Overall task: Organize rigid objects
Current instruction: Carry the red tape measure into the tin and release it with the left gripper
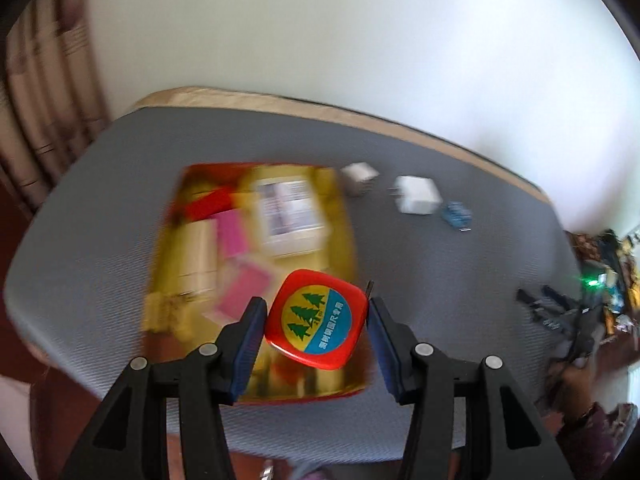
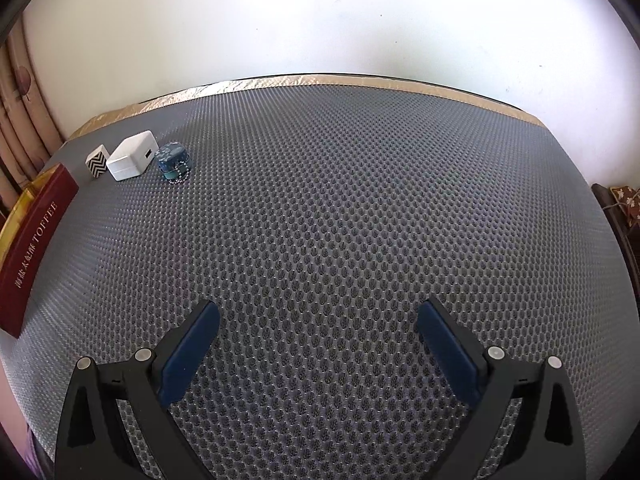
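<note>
One corner-pinch only: my left gripper (image 1: 316,330) clenches the red tape measure (image 1: 316,320) over the yellow box (image 1: 340,216), it may twist out; right gripper (image 2: 318,348) released, idle.

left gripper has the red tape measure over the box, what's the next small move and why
Probably lower the left gripper and release the red tape measure into the gold box: it hangs clamped over the box's near end, where bare floor shows.
</note>
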`<action>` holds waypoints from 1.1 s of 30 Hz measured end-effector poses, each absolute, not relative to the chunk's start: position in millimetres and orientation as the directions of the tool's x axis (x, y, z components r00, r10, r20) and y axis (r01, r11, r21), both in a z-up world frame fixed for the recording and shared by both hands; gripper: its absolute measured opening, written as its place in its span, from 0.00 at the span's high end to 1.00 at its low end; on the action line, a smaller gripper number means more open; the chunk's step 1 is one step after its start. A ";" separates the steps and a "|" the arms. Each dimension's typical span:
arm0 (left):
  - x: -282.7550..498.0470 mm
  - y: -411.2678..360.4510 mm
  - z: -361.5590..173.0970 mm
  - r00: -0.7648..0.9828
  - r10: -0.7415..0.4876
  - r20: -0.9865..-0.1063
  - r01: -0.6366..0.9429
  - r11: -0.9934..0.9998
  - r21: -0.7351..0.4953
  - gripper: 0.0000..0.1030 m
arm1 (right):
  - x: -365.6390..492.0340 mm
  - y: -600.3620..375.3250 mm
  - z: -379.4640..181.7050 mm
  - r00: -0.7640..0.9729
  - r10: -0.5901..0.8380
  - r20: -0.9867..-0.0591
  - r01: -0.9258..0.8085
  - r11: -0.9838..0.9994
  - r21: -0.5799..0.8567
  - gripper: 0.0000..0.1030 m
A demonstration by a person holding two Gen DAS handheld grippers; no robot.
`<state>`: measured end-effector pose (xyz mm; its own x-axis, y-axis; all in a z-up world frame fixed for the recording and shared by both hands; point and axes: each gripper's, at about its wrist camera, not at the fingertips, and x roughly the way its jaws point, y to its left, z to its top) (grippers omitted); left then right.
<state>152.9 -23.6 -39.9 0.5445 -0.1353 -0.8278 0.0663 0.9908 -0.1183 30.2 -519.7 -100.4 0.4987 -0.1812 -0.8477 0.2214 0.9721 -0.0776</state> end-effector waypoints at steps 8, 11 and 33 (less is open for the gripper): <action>169.6 20.8 -48.6 0.573 -0.036 -0.819 0.020 0.999 -0.030 0.49 | 36.0 -514.1 -105.3 0.483 -0.210 -0.850 0.224 0.968 -0.112 0.04; 204.5 12.9 -60.9 0.577 -0.015 -0.817 0.023 1.000 -0.001 0.49 | 37.1 -512.7 -106.3 0.481 -0.216 -0.850 0.225 0.967 -0.118 0.04; 292.3 11.8 -88.8 0.648 0.101 -0.755 -0.008 0.992 0.125 0.44 | 44.1 -509.7 -110.7 0.470 -0.234 -0.851 0.233 0.963 -0.136 0.01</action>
<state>292.3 11.8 -88.8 0.6482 0.1006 -0.7548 -0.0083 0.9921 0.1250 44.1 -509.7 -110.7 0.4703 -0.2337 -0.8510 0.2327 0.9630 -0.1358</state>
